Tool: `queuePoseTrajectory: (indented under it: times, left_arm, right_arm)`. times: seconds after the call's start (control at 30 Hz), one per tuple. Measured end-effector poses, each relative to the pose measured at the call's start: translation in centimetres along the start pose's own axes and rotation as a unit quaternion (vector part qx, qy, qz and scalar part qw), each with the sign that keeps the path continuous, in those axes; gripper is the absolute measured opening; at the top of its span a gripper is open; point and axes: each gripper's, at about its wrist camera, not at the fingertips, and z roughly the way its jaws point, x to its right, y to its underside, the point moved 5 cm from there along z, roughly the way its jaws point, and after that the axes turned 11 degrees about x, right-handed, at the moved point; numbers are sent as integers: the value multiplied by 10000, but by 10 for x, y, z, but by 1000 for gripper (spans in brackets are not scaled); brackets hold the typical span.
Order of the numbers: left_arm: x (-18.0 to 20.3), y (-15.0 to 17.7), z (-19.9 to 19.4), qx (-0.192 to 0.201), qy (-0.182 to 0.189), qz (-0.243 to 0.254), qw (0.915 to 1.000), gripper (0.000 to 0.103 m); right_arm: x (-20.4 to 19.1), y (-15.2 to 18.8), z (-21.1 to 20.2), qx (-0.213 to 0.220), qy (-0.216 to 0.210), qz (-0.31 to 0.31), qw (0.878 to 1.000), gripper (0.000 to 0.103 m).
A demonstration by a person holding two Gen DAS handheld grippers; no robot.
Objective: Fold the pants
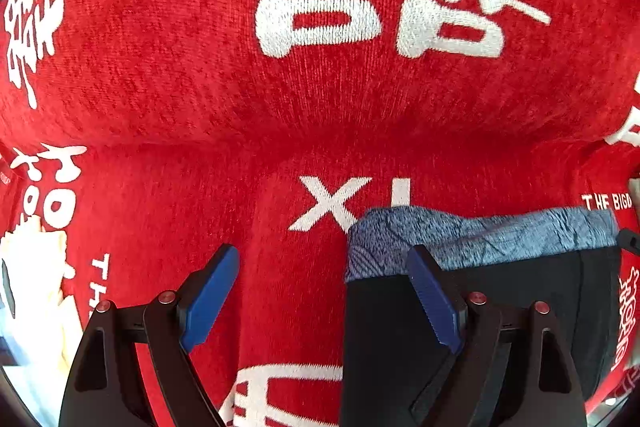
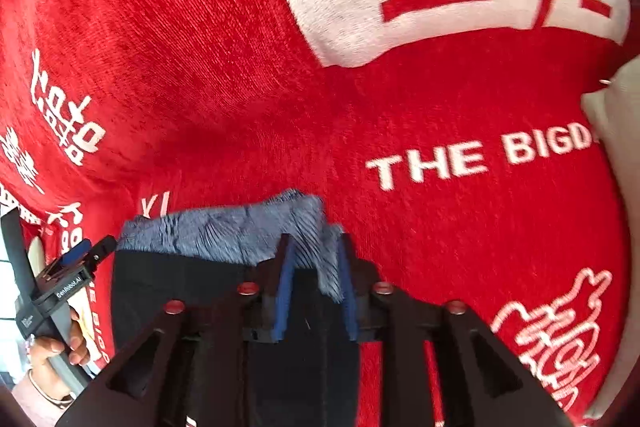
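Note:
Black pants (image 1: 384,347) with a blue-grey patterned waistband (image 1: 480,235) lie flat on a red blanket. My left gripper (image 1: 322,255) hovers open at the pants' left edge. One of its fingers is above the black cloth and the other above the blanket, with nothing between them. In the right wrist view the waistband (image 2: 200,231) runs across the top of the pants (image 2: 160,283). My right gripper (image 2: 314,241) stands narrowly open at the waistband's right corner. A raised bunch of that corner sits between its jaws and leans on the right pad. A hand (image 2: 60,351) holds the left gripper (image 2: 86,251) at the far left.
The red blanket (image 1: 160,67) with white characters and lettering covers the whole surface and folds into a ridge beyond the pants. A cream cloth (image 1: 36,255) lies at its left edge. A pale cushion or cloth (image 2: 616,107) shows at the right edge.

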Motion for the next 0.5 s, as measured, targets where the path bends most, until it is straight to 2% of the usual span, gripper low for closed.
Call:
queuePoseTrajectory:
  times: [0.2,0.33,0.4,0.5]
  left_arm:
    - [7,17,-31,37,324,122,9994,87]
    - [23,42,-40,-247,593,151,9978,87]
    - [32,58,-37,-384,615,285,9970,87]
    - [41,80,-30,-549,690,256,9958,87]
  right_arm:
    - [-11,29,-36,114,170,-527,9984,30]
    - [-27,53,-52,199,202,-815,9963,30]
    - [-39,68,-57,249,215,-1071,9937,30]
    - [-48,92,-48,52,308,-1456,9889,32]
